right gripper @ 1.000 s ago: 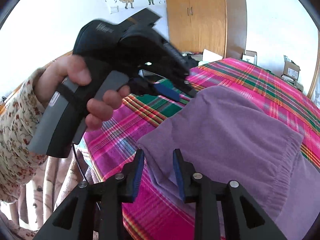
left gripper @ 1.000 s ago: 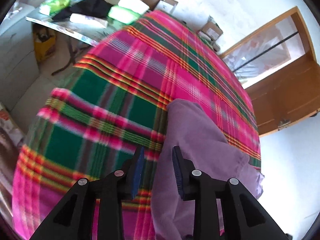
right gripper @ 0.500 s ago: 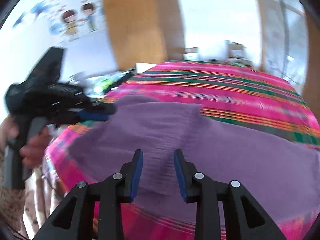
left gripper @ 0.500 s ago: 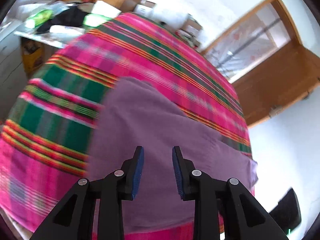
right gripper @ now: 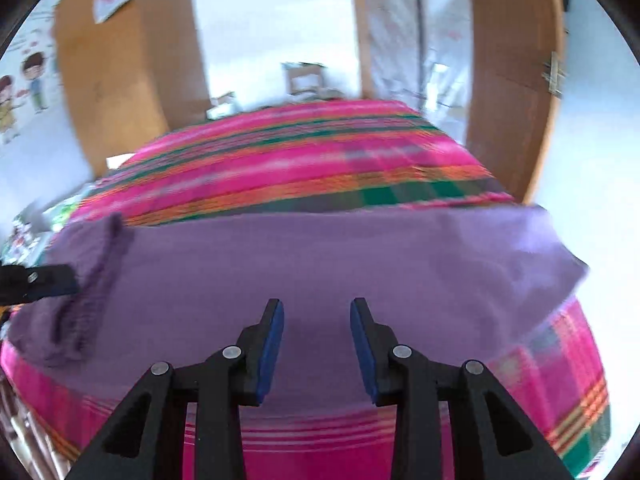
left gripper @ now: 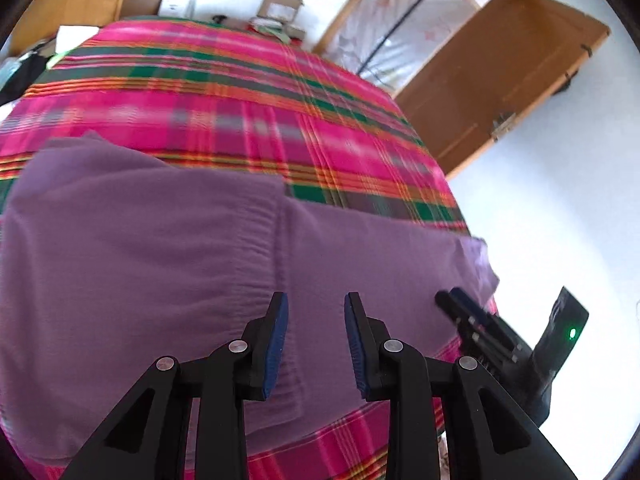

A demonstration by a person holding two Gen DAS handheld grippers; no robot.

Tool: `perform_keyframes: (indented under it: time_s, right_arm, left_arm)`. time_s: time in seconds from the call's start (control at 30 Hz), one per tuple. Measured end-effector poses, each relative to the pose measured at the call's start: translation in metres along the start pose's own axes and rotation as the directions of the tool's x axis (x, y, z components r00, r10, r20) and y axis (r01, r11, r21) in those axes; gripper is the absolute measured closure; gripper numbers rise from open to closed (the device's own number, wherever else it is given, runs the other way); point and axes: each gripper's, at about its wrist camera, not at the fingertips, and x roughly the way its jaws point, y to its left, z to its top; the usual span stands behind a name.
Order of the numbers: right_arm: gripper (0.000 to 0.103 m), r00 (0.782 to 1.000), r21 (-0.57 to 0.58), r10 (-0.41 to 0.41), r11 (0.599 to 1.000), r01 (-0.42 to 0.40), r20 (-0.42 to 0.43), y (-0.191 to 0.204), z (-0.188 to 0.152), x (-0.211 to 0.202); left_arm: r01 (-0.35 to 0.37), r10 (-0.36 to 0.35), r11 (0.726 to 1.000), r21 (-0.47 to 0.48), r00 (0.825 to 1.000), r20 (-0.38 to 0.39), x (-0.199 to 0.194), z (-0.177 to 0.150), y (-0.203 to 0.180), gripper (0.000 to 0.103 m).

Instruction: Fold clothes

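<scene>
A purple garment (left gripper: 168, 264) lies spread along the near edge of a bed under a pink, green and orange plaid blanket (left gripper: 240, 120). A ribbed band runs across its middle, and one layer is folded over another. My left gripper (left gripper: 316, 316) hovers open above the garment, with nothing between its blue pads. In the right wrist view the same purple garment (right gripper: 320, 256) stretches wide over the plaid blanket (right gripper: 304, 160). My right gripper (right gripper: 317, 320) is open over its near part. The right gripper (left gripper: 468, 312) shows low at the right of the left wrist view, at the cloth's edge.
A wooden door (left gripper: 500, 72) and a glass panel (left gripper: 392, 28) stand beyond the bed on the right. Cardboard boxes (left gripper: 280, 4) sit on the floor at the far end. A wooden wardrobe (right gripper: 120, 64) and a wall with cartoon stickers (right gripper: 24, 80) lie to the left.
Both grippers swung to the right and now face the bed squarely, with the purple garment filling the lower view. The hand holding the left gripper has dropped out of the right wrist view.
</scene>
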Motion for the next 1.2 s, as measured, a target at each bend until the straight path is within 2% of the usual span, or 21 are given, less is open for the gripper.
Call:
perform_keyframes:
  time_s: [0.17,0.33,0.43,0.5,0.8,0.93,1.03,1.2]
  right_arm:
    - [0.068,0.995,0.066,-0.099,0.993,0.100,-0.008,-0.041,-0.001,0.007]
    - [0.068,0.990,0.095,-0.143,0.985,0.142,0.005,-0.079,-0.005,0.002]
    - [0.066,0.980,0.120,-0.199,0.973,0.196,0.018,-0.095,-0.005,-0.003]
    - [0.061,0.977,0.163,-0.213,0.965,0.206,0.030,-0.110,-0.006,-0.007]
    - [0.059,0.960,0.315,-0.279,0.913,0.260,0.015,-0.161,-0.012,-0.016]
    - [0.056,0.973,0.390,-0.231,0.897,0.210,0.007,-0.180,-0.013,-0.014]
    - [0.049,0.985,0.456,-0.173,0.877,0.155,-0.002,-0.194,-0.013,-0.009]
    - [0.048,0.998,0.569,-0.065,0.820,0.057,-0.006,-0.218,-0.015,0.000]
  left_arm:
    - [0.016,-0.014,0.999,0.036,0.999,-0.040,0.021,-0.004,-0.016,0.073]
    - [-0.025,0.030,0.993,0.112,0.999,-0.042,0.038,-0.004,-0.035,0.073]
    - [-0.033,0.040,0.991,0.132,0.998,-0.050,0.048,-0.002,-0.042,0.073]
    - [-0.022,0.030,0.991,0.129,0.998,-0.058,0.054,-0.001,-0.044,0.073]
    - [0.011,0.005,0.983,0.183,0.996,-0.088,0.084,0.000,-0.068,0.073]
    - [0.018,-0.001,0.981,0.193,0.996,-0.089,0.090,0.002,-0.075,0.073]
    - [0.015,0.004,0.978,0.210,0.996,-0.091,0.096,0.004,-0.082,0.073]
    - [0.015,0.007,0.972,0.233,0.996,-0.093,0.106,0.006,-0.094,0.073]
